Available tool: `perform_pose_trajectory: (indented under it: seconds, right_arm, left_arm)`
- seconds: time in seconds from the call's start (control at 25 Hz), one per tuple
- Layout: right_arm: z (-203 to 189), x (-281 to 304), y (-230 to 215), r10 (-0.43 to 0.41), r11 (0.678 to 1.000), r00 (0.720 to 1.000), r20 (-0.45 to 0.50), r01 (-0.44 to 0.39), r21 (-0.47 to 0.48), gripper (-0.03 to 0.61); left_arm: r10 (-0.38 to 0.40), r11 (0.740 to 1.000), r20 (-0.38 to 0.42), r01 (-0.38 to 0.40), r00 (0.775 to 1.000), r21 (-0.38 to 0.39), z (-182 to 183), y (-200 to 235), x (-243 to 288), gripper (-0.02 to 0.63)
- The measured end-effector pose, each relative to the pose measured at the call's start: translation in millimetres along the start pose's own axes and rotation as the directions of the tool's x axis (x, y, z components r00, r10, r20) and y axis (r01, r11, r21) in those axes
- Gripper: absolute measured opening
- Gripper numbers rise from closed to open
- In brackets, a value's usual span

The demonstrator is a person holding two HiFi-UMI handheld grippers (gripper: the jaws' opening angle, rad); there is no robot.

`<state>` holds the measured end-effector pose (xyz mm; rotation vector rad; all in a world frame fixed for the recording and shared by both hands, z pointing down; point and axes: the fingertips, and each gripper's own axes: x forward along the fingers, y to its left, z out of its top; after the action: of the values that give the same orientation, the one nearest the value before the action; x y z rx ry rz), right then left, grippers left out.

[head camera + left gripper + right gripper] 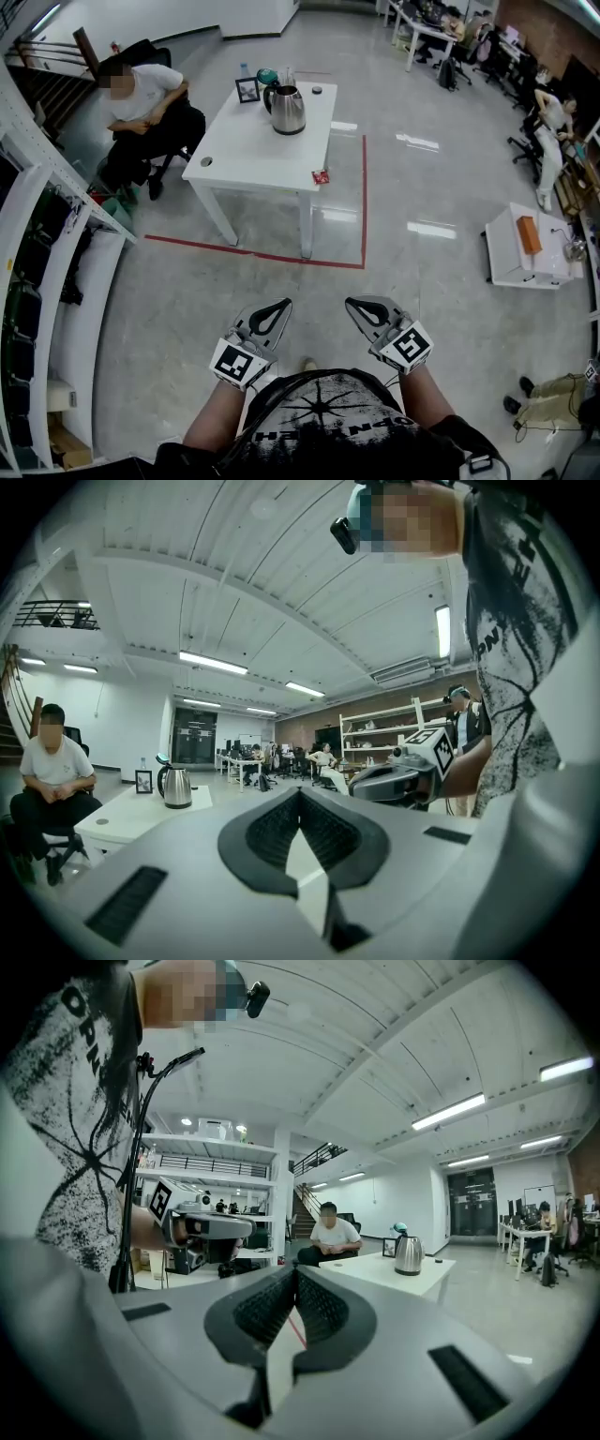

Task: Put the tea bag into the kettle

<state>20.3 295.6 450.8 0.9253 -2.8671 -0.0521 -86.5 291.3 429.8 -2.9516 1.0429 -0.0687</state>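
Note:
A steel kettle (287, 110) stands at the far end of a white table (253, 159), well ahead of me. A small red tea bag (321, 176) lies at the table's near right edge. My left gripper (282, 305) and right gripper (350, 304) are held side by side low in front of my body, far short of the table. Both are shut with nothing between their jaws. The left gripper view shows its closed tips (300, 794) with the kettle (176, 787) small at the left. In the right gripper view the closed tips (295, 1274) point toward the kettle (408, 1254).
A person (141, 103) sits on a chair at the table's left. A picture frame (247, 90) and a teal object (267, 76) stand behind the kettle. Red tape (364, 202) marks the floor around the table. White shelving (37, 281) runs along the left; a low white stand (520, 248) is at the right.

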Motion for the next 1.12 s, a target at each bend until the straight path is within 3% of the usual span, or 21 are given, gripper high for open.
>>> perform_pose_trajectory:
  seconds: [0.44,0.72,1.12]
  right_arm:
    - [-3.5,24.4,-27.3,-0.054,0.998,0.998,-0.019,0.054,0.021,0.011]
    - [-2.9,44.4,-55.2,-0.029,0.999,1.000,0.008,0.029,0.017,0.011]
    - [-17.6,99.3,-136.3,0.064,0.996,0.998,-0.002,-0.064,0.060,0.011]
  left_arm:
    - [-0.038,0.999,0.015,0.037,0.999,0.019,7.3,36.0,24.0,0.008]
    - [-0.039,0.999,0.003,0.038,0.999,0.006,-0.5,57.3,49.5,0.008]
    - [0.045,0.999,-0.045,-0.045,0.998,-0.008,-10.2,123.6,110.9,0.008]
